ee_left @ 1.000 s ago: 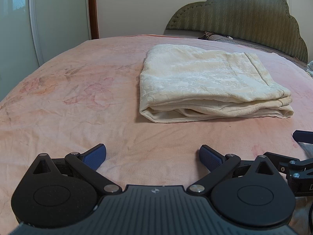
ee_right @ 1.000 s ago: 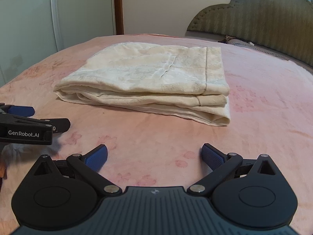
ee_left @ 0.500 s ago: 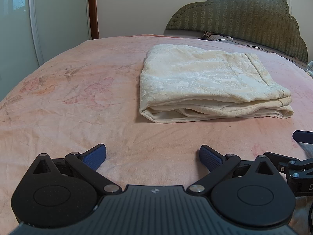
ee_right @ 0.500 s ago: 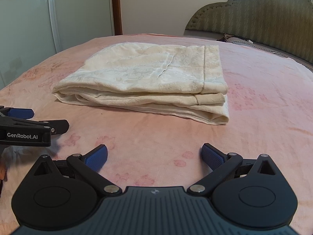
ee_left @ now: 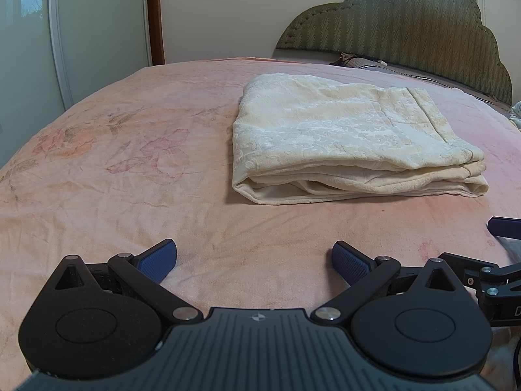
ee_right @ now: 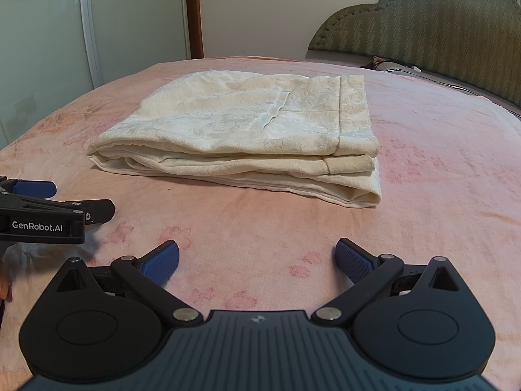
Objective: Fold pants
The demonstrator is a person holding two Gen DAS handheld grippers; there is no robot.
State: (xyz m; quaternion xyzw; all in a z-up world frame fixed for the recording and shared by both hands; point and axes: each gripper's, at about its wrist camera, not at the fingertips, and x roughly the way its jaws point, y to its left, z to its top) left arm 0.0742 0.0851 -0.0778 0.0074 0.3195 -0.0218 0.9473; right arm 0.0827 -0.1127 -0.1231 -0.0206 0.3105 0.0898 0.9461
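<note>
Left wrist view: left gripper low over the pink bed, fingers spread, holding nothing; cream pants folded flat ahead, well apart.
Right wrist view: right gripper fingers spread, empty; pants ahead on bed; left gripper beside.

Folded pants on bed, before headboard

The right edge of the left wrist view cuts off the right gripper, and the underside of the folded pants is hidden against the bedspread.
</note>
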